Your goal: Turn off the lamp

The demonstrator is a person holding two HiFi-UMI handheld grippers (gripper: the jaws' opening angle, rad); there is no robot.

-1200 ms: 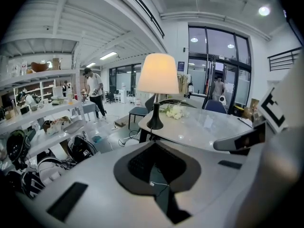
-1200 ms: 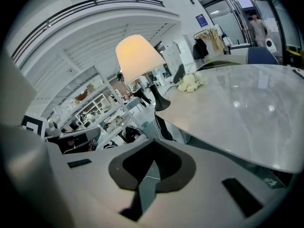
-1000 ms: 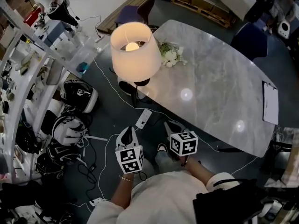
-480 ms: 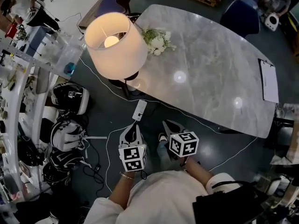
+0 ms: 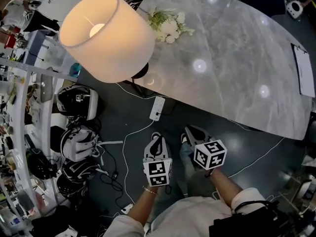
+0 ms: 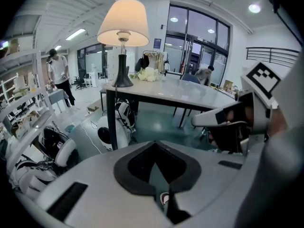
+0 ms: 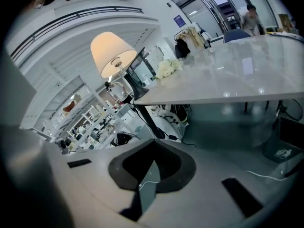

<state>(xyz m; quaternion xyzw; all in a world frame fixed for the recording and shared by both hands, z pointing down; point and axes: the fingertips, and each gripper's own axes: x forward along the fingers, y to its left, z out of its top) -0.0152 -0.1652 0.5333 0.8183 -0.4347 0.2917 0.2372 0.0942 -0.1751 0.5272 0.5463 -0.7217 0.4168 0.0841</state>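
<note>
The lamp [image 5: 106, 36] is lit, its cream shade glowing over a black base [image 5: 140, 73] at the marble table's [image 5: 232, 58] near left corner. A white power strip [image 5: 157, 107] lies on the floor below that corner, with the cord running to it. Both grippers hang low over the dark floor in front of the table. My left gripper [image 5: 157, 137] is shut and empty; my right gripper [image 5: 190, 130] beside it is shut and empty too. The left gripper view shows the lamp [image 6: 123, 23] well ahead and above. In the right gripper view the lamp [image 7: 111, 51] stands up at the left.
White flowers [image 5: 167, 26] lie on the table behind the lamp and a clipboard [image 5: 306, 78] at its right edge. Helmets [image 5: 79, 101] and tangled cables crowd the floor at left, beside white shelving [image 5: 29, 112]. A person [image 6: 58, 70] stands far off.
Both grippers have sunk toward the floor and the head view has dropped closer. The lamp shade now looks larger and sits further up and left. Both jaws stayed shut.
</note>
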